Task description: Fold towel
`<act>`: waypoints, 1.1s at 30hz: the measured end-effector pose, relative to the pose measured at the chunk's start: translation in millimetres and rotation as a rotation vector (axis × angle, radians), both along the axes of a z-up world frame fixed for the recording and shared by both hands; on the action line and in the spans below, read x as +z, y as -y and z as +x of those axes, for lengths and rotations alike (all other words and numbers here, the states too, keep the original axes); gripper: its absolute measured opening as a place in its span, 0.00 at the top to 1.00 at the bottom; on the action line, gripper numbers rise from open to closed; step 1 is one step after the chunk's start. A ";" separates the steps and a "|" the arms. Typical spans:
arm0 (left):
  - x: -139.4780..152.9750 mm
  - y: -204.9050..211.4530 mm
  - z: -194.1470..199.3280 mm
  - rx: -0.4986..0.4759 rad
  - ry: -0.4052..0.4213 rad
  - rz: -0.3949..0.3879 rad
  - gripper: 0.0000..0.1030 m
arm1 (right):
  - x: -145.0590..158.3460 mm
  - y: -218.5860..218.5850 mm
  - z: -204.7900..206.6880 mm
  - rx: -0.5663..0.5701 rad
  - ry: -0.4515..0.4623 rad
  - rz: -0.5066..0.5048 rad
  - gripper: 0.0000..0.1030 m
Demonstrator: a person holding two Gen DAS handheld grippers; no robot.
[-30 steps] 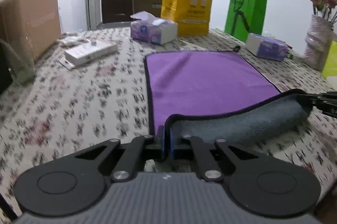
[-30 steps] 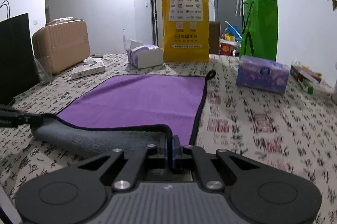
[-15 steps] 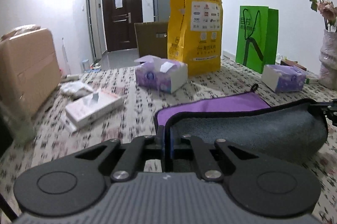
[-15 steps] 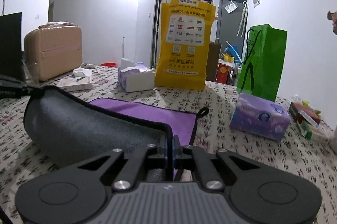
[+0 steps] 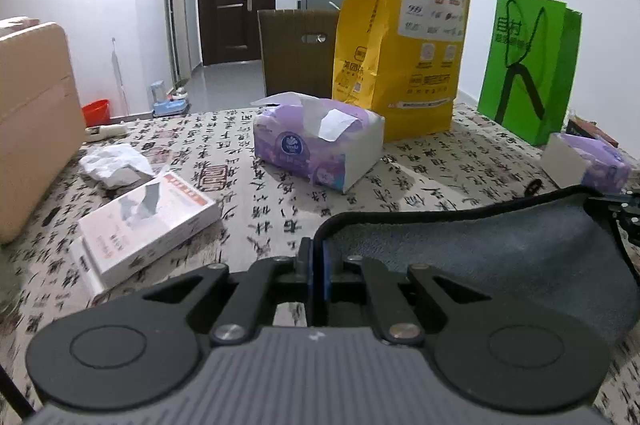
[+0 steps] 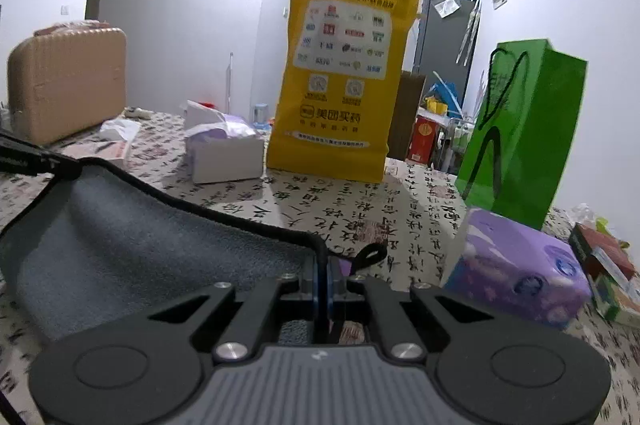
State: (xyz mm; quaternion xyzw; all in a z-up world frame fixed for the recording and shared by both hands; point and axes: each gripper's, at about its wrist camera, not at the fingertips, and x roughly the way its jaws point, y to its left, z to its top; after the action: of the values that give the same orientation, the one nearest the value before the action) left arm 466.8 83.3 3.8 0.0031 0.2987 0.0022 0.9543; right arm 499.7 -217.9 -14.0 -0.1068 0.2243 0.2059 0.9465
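both grippers, left [image 5: 318, 261] and right [image 6: 322, 275], pinch the towel's [image 5: 500, 257] black-trimmed edge.

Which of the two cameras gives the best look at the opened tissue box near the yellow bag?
The left wrist view: the tissue box sits near its centre, top and front showing, a tissue sticking out. The right wrist view shows it smaller, from the white end.

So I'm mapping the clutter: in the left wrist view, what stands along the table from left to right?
Tan case → crumpled tissue → white box → open tissue pack → yellow bag → green bag → second tissue pack.
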 end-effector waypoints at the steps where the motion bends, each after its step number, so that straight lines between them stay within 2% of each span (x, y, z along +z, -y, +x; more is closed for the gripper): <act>1: -1.6 -1.4 7.7 0.000 -0.007 -0.001 0.95 | -1.5 -0.7 7.3 -0.002 -0.007 0.000 0.96; 9: -24.2 -8.5 55.7 -0.024 -0.054 0.013 0.94 | -22.8 -8.5 56.9 -0.012 -0.056 -0.031 0.96; 13: -44.9 -16.7 65.0 -0.015 -0.091 0.000 0.91 | -37.1 -7.4 70.5 -0.046 -0.087 -0.050 0.91; 15: -48.4 -19.1 62.9 -0.007 -0.071 -0.002 0.80 | -40.7 -3.1 73.7 -0.047 -0.102 -0.026 0.87; 16: -48.2 -20.1 62.7 0.006 -0.068 0.009 0.74 | -40.2 -0.3 73.6 -0.048 -0.102 -0.007 0.81; 17: -47.6 -21.5 62.1 0.016 -0.063 0.007 0.58 | -39.6 2.1 73.0 -0.054 -0.100 0.003 0.75; 18: -47.5 -23.8 62.2 0.018 -0.058 -0.007 0.43 | -39.3 4.3 73.9 -0.064 -0.102 0.015 0.62; 19: -48.3 -25.6 62.9 0.013 -0.062 -0.020 0.35 | -39.2 7.0 74.7 -0.074 -0.105 0.027 0.51; 22: -50.7 -24.0 65.1 0.022 -0.073 -0.003 0.26 | -38.9 10.0 76.7 -0.089 -0.107 0.043 0.47; 23: -50.4 -23.3 65.3 0.029 -0.074 0.003 0.19 | -39.0 9.7 76.2 -0.086 -0.105 0.043 0.45; 25: -47.5 -22.4 64.1 0.034 -0.069 0.004 0.12 | -38.8 7.5 74.6 -0.082 -0.097 0.031 0.33; 27: -43.1 -21.4 62.2 0.037 -0.063 0.003 0.03 | -36.9 5.2 73.2 -0.075 -0.093 0.026 0.26; 28: -39.7 -20.8 59.5 0.041 -0.054 0.001 0.02 | -35.1 4.6 72.3 -0.073 -0.092 0.024 0.21; 33: -21.5 -17.0 43.7 0.044 -0.042 0.004 0.00 | -16.9 6.5 61.8 -0.080 -0.082 0.030 0.15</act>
State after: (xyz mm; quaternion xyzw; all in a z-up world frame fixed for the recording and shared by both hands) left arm 510.5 100.3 -17.8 -0.0018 0.3185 0.0237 0.9476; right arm 561.6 -224.5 -30.8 -0.0751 0.2638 0.1756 0.9455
